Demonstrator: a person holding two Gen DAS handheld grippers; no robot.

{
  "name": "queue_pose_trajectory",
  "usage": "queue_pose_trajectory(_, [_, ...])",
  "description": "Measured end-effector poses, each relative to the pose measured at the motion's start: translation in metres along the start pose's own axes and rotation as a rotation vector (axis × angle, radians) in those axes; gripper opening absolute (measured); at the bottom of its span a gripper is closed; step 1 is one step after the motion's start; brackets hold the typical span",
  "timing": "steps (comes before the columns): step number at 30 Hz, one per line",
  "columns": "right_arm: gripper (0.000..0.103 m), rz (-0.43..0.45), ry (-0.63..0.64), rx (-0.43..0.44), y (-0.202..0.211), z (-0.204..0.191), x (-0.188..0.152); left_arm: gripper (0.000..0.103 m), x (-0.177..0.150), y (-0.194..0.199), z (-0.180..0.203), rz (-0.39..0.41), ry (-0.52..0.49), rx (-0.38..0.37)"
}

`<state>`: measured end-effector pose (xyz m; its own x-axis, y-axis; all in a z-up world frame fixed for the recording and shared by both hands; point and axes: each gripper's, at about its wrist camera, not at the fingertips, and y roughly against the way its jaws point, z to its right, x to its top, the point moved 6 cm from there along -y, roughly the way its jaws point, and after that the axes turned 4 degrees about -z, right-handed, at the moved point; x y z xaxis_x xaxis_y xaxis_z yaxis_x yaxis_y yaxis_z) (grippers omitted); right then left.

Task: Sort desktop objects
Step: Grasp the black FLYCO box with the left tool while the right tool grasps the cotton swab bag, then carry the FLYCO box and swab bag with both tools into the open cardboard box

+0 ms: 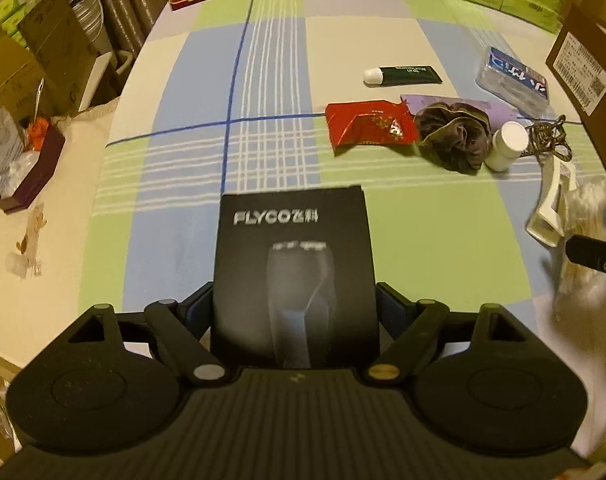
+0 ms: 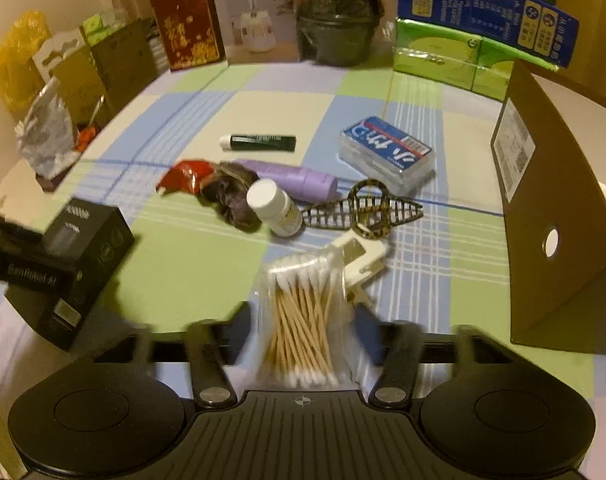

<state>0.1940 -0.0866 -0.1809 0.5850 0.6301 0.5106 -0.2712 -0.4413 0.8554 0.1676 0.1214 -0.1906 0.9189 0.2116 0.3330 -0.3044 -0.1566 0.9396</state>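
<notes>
My left gripper [image 1: 294, 304] is shut on a black FLYCO shaver box [image 1: 295, 276], held above the checked tablecloth [image 1: 207, 92]. The box also shows in the right wrist view [image 2: 79, 264] at the left. My right gripper [image 2: 303, 320] is shut on a clear bag of cotton swabs [image 2: 303, 320]; the bag also shows in the left wrist view [image 1: 583, 248] at the right edge, blurred. On the cloth lie a red packet [image 1: 369, 126], a brown scrunchie [image 1: 455, 136], a white bottle [image 2: 275, 206], a green tube [image 2: 259, 142], a purple tube [image 2: 299, 180], a tortoiseshell hair claw [image 2: 363, 210], a white clip [image 2: 359, 260] and a blue-labelled clear box [image 2: 387, 154].
A brown cardboard box [image 2: 559, 216] stands at the right. Green tissue packs [image 2: 443, 60], a blue carton [image 2: 483, 4], a dark jar [image 2: 335, 20], a white product box [image 2: 259, 20] and a red box [image 2: 187, 28] line the back edge. Boxes and bags [image 1: 27, 92] crowd the left.
</notes>
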Motion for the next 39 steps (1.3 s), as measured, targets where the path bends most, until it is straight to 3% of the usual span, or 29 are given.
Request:
queue_pose_trajectory(2, [0.025,-0.005,0.004,0.010,0.002,0.001,-0.003,0.078,0.003,-0.004,0.002,-0.002,-0.016,0.009])
queue_pose_trajectory(5, [0.021,-0.015,-0.008,0.026,0.006,0.005,-0.008,0.078,0.002,-0.005,0.004,-0.005,-0.026,0.009])
queue_pose_trajectory(18, [0.020,0.023,-0.094,0.077,0.044,0.040,-0.017,0.076,-0.001,0.024,0.033,0.017,-0.071,-0.002])
queue_pose_trajectory(30, [0.020,0.182,-0.102,0.135,0.113,0.083,-0.001,0.076,0.028,0.087,0.092,0.166,-0.118,-0.052])
queue_pose_trajectory(39, [0.020,0.288,-0.147,0.123,0.169,0.145,0.008,0.076,0.053,0.143,0.166,0.293,-0.189,-0.130])
